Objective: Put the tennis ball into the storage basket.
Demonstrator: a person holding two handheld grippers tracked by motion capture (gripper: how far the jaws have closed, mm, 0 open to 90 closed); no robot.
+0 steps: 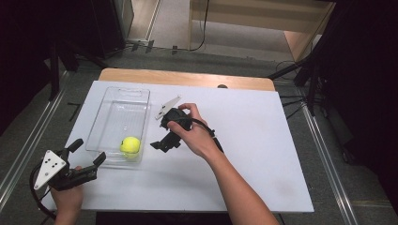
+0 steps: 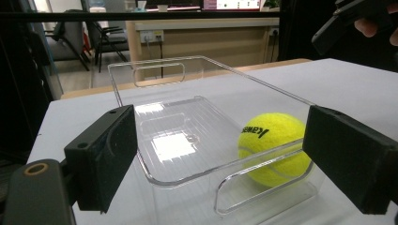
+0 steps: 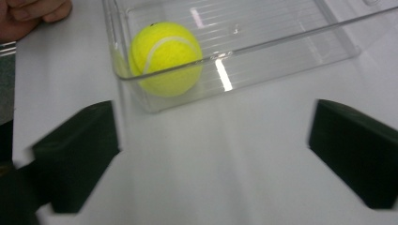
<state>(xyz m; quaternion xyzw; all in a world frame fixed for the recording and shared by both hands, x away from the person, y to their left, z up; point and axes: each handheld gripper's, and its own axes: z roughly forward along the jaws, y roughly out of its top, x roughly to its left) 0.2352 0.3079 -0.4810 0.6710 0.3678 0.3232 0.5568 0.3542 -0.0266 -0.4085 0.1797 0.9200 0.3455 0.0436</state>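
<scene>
On the white tabletop (image 1: 244, 154), the yellow tennis ball (image 1: 130, 145) sits inside the clear plastic bin (image 1: 109, 112) — near corner. Right gripper (image 1: 164, 142) gapes empty beside the bin; left gripper (image 1: 87, 152) spread wide at its near wall — a careless nudge could shove the bin.

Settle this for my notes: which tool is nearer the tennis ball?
Right. The right tool sits open just beside the bin wall by the tennis ball; the left tool waits open, farther off at the clear bin's near end.
</scene>
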